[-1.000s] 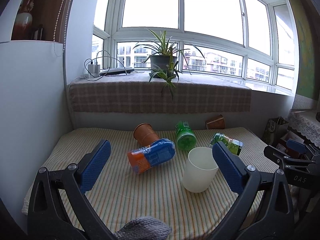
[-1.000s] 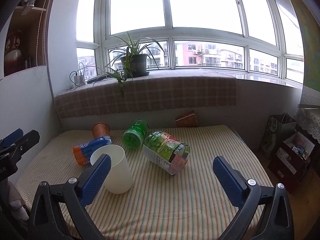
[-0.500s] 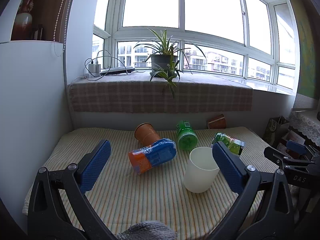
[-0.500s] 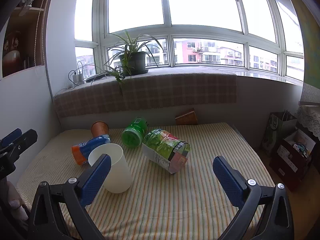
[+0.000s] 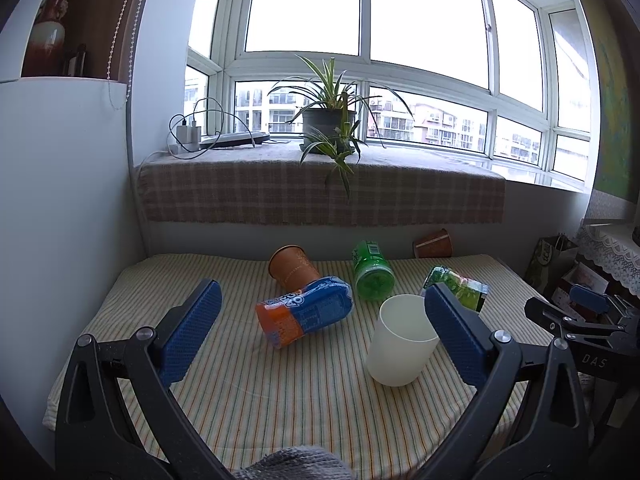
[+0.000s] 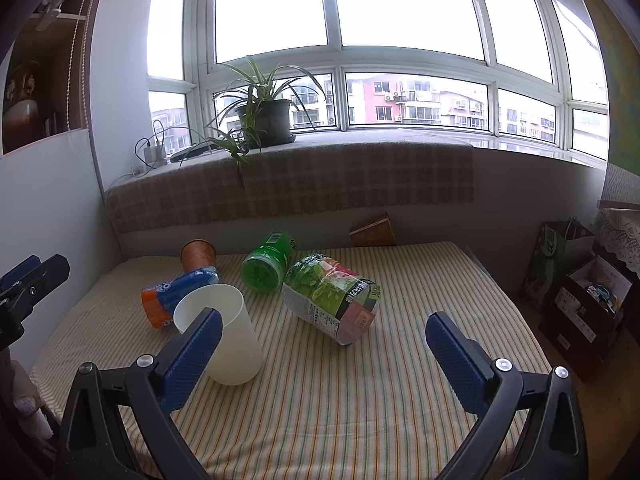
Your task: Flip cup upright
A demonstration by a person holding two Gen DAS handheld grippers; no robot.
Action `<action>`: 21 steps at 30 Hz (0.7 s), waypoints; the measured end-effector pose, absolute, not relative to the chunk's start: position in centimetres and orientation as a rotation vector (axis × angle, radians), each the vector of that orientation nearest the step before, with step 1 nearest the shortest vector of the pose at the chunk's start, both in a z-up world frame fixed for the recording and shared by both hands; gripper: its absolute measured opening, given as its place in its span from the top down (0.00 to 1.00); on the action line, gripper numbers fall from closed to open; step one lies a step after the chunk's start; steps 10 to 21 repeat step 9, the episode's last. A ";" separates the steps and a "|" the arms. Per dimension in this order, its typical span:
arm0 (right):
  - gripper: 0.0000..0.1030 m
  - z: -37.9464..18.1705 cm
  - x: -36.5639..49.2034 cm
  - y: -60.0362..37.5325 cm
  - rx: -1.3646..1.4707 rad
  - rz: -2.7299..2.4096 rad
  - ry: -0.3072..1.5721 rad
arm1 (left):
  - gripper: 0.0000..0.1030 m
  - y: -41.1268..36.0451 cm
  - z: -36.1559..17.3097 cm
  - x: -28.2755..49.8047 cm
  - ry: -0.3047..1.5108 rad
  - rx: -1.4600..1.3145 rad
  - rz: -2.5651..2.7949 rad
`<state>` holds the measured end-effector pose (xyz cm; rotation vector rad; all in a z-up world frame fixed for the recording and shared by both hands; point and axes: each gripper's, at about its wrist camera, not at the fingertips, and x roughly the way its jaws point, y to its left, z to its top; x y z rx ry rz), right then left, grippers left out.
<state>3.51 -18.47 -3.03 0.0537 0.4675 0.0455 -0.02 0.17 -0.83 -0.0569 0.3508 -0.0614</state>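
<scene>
Left gripper [image 5: 322,322]: jaws spread wide, holding nothing; its 2 blue pads [image 5: 188,330] frame the middle of the striped cloth [image 5: 280,400].
Right gripper [image 6: 324,344]: jaws likewise spread wide and empty; from the left wrist view its black frame and blue tip show at the far right edge [image 5: 580,320].
White cup [image 5: 402,340]: stands mouth-up on the striped cloth, tilted slightly in the fisheye view, just inside the left gripper's right jaw, which overlaps its rim in the picture (contact cannot be told). In the right wrist view the cup [image 6: 224,332] sits behind the right gripper's left jaw, partly covered by that pad.
Blue-and-orange can [image 5: 306,312]: on its side, between the left gripper's jaws and beyond their tips, orange end toward the camera.
Brown paper cup [image 5: 292,266]: lying tipped, beyond the can and touching it, mouth facing the window side.
Green bottle [image 5: 372,272]: on its side, beyond the white cup, base toward the camera.
Green printed carton [image 6: 332,296]: on its side between the right gripper's jaws, beyond their tips, closer to the left one.
Second brown cup [image 5: 434,244]: on its side at the far edge of the cloth, against the wall.
Potted plant [image 5: 330,120]: on the checked windowsill cover, straight ahead of the left jaws, leaves hanging over the edge.
Charger and cables [image 5: 190,134]: on the sill, left of the plant.
</scene>
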 end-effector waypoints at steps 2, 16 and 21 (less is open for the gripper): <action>0.00 -3.0 3.5 -18.4 0.050 0.046 0.467 | 0.00 0.2 -0.8 0.0 0.350 -0.056 -0.062; 0.00 -3.3 3.8 -18.3 0.047 0.046 0.477 | 0.00 0.4 -0.8 -0.1 0.344 -0.056 -0.058; 0.00 -3.3 3.8 -18.3 0.047 0.046 0.477 | 0.00 0.4 -0.8 -0.1 0.344 -0.056 -0.058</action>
